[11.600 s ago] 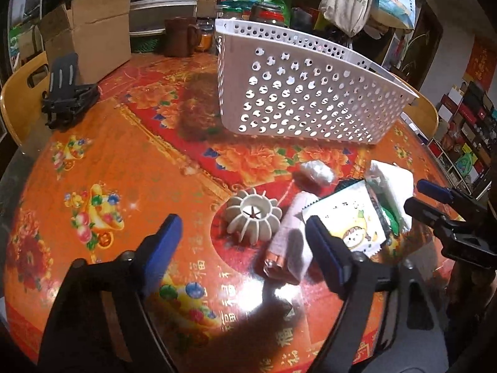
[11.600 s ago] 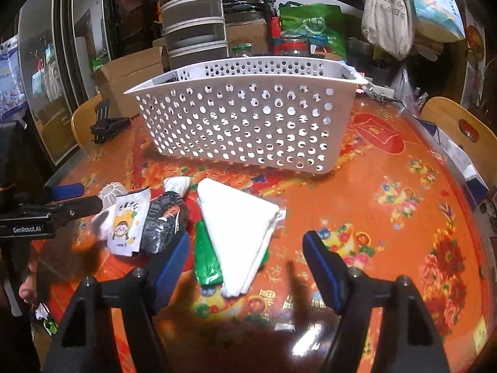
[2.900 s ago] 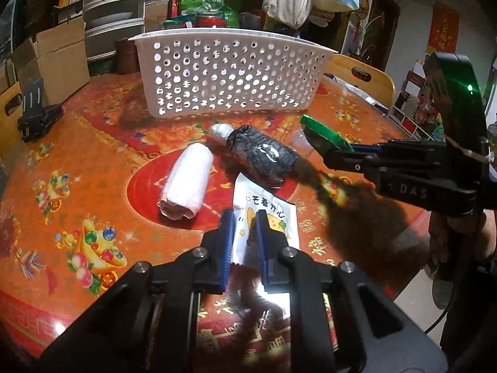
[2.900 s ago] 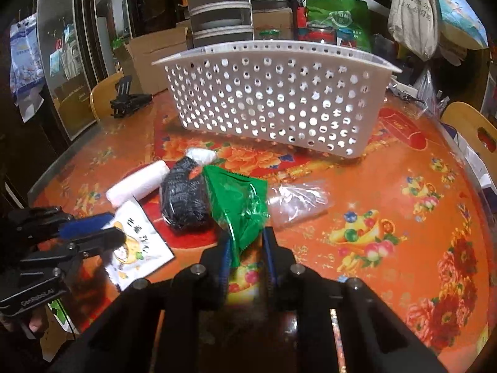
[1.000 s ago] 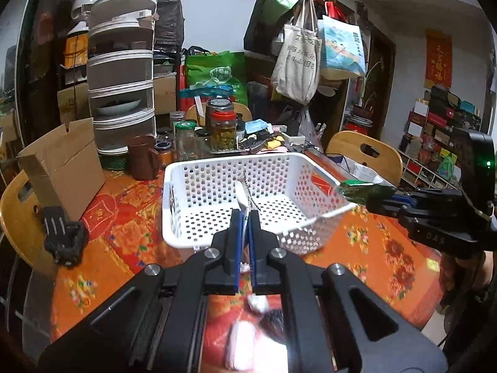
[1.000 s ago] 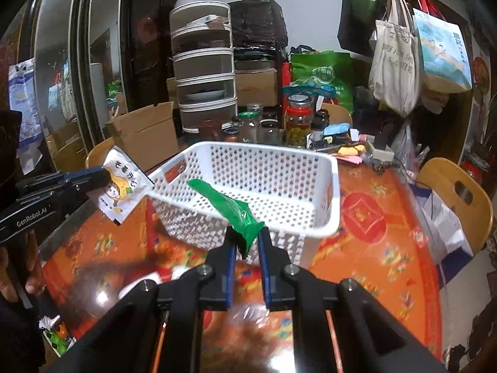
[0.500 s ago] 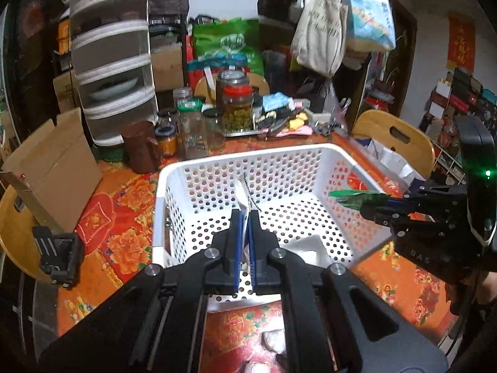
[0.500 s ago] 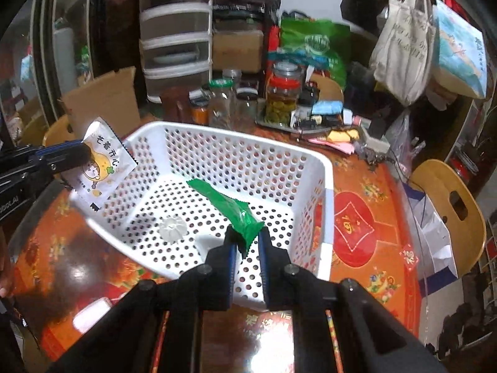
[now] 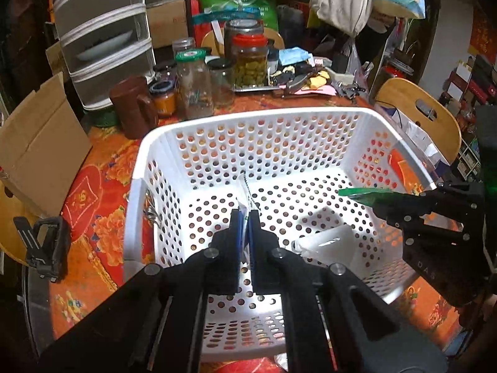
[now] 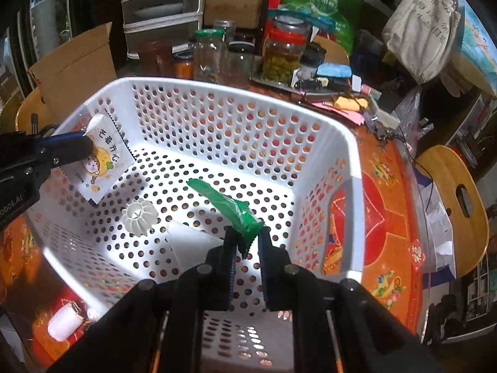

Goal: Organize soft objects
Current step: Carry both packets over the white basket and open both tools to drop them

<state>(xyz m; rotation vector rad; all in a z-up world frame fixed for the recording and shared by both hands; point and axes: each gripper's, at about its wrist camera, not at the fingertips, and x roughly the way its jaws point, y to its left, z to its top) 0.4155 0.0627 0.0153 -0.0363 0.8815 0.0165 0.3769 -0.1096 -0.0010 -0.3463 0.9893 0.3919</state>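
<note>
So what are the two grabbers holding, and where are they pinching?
The left gripper pinches the white snack packet by its edge. The right gripper pinches the green packet by one end. Both hang over the white basket.

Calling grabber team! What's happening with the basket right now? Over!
Left gripper shut on white snack packet. Right gripper shut on green packet. Both held over white basket. Nothing blocking the drop.

White perforated basket (image 10: 348, 155) – green packet (image 10: 230, 208), white cartoon-printed sachet (image 10: 102, 168) (yellow figure).
</note>
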